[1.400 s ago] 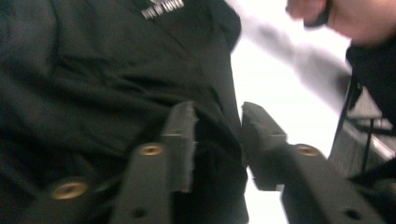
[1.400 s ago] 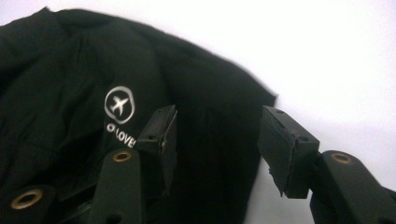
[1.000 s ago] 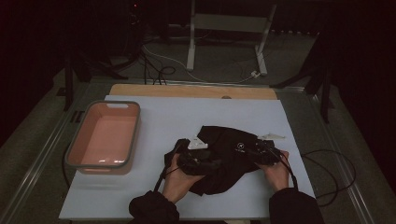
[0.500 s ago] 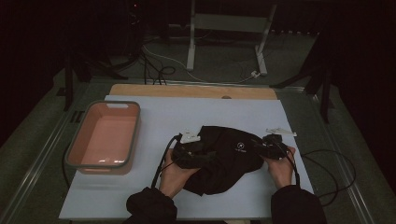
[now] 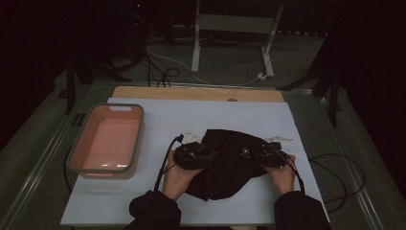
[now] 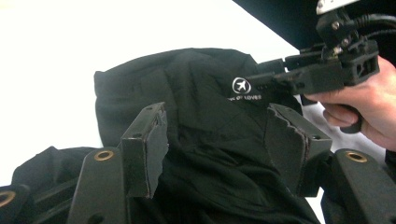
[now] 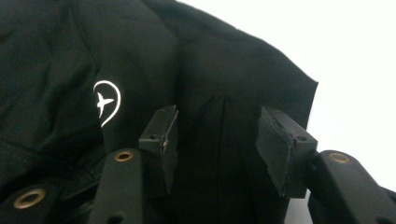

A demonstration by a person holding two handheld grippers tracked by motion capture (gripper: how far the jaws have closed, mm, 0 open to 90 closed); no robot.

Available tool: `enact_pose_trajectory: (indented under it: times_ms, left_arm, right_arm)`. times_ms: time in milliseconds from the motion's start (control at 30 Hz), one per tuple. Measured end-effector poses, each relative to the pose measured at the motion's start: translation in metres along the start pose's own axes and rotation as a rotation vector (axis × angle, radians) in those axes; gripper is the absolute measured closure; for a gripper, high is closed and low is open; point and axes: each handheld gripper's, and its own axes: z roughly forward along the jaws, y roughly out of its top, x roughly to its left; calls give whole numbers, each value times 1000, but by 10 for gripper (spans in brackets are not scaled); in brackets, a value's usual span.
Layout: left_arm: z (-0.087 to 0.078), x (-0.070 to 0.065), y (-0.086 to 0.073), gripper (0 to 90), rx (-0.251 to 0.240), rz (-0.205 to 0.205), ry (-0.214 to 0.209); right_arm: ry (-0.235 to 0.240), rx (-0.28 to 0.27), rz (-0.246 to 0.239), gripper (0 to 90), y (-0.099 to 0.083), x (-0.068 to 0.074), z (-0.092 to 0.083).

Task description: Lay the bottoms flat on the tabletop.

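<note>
Item: black garment [image 5: 230, 160], crumpled, bearing a small white aeroplane logo [image 5: 245, 152] in a ring. It lies on the pale tabletop [image 5: 191, 120], at the near middle, between the two hands.

Left gripper [image 5: 203, 155]: held in the left hand [image 5: 176, 178] at the garment's left edge. In the left gripper view its jaws stand apart, having just opened wider over the last second, with a hump of the black cloth [image 6: 210, 140] rising between them; the pads [image 6: 152, 144] flank the fold, and no firm pinch is visible.

Right gripper [image 5: 261, 157]: held in the right hand [image 5: 282, 176] at the garment's right edge, pointing inward toward the left one. In the right gripper view its jaws also stand apart, with a vertical fold of the garment [image 7: 215, 140] in the gap; whether the pads press on it cannot be told.

Surroundings, left to right: a pink rectangular tub [image 5: 107, 139] with grey rim, well apart from the garment at the table's left side; a black cable [image 5: 165, 160] trailing from the left gripper; small pale scraps [image 5: 277, 139] just beyond the garment's far right edge; a looped cable [image 5: 335, 177] off the table's right side. Nothing stands between the grippers and the cloth.

Orientation: the garment's long axis runs left to right across the table, with a lobe hanging toward the near edge. The logo faces up, right of middle.
</note>
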Motion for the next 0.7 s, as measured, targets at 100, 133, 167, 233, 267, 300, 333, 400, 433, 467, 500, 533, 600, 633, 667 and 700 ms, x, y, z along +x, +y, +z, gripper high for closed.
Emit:
enact_pose_trajectory:
  times_ms: [100, 133, 167, 233, 267, 300, 333, 400, 433, 467, 500, 533, 600, 633, 667, 700]
  left_arm:
    - [0, 2, 1, 402, -4, -8, 4]
    - [0, 3, 1, 402, -4, -7, 7]
    - [1, 4, 1, 402, -5, -8, 9]
    - [2, 5, 2, 402, -8, -12, 13]
    - [2, 6, 3, 404, -10, -16, 15]
    - [3, 7, 3, 404, -11, -19, 18]
    - [4, 7, 3, 404, -9, -19, 18]
    - [6, 7, 4, 405, -9, -19, 20]
    - [7, 8, 4, 405, -9, -17, 22]
    - [9, 8, 5, 406, -8, -17, 26]
    - [10, 9, 5, 406, -9, -19, 26]
    - [10, 9, 5, 406, -9, -19, 26]
    - [14, 11, 6, 407, -9, -25, 33]
    - [15, 12, 7, 408, -6, -20, 36]
    - [16, 13, 7, 409, -4, -20, 41]
    - [18, 14, 7, 410, -4, -21, 46]
  right_arm:
    - [-17, 12, -18, 506, -2, 2, 1]
    - [-25, 11, -29, 528, -2, 3, 1]
    - [-37, 14, -28, 583, -2, 4, 1]
    - [-40, 15, -41, 676, -2, 6, 1]
    - [-43, 17, -44, 740, -2, 6, 0]
    - [-46, 19, -41, 798, -2, 6, 0]
    - [-45, 19, -37, 840, -2, 4, 0]
    - [-36, 13, -13, 862, -3, 1, -2]
    - [-31, 6, -3, 864, -3, 0, -2]
    - [-30, -6, 5, 866, -3, -2, -4]
    - [-28, -18, 14, 867, -3, -4, -7]
    - [-28, -18, 14, 867, -3, -4, -7]
    - [-18, -57, 39, 867, -1, -10, -15]
    - [-19, -67, 44, 866, -1, -12, -18]
    - [-18, -74, 51, 866, -1, -14, -21]
    - [-15, -84, 55, 866, -1, -17, -23]
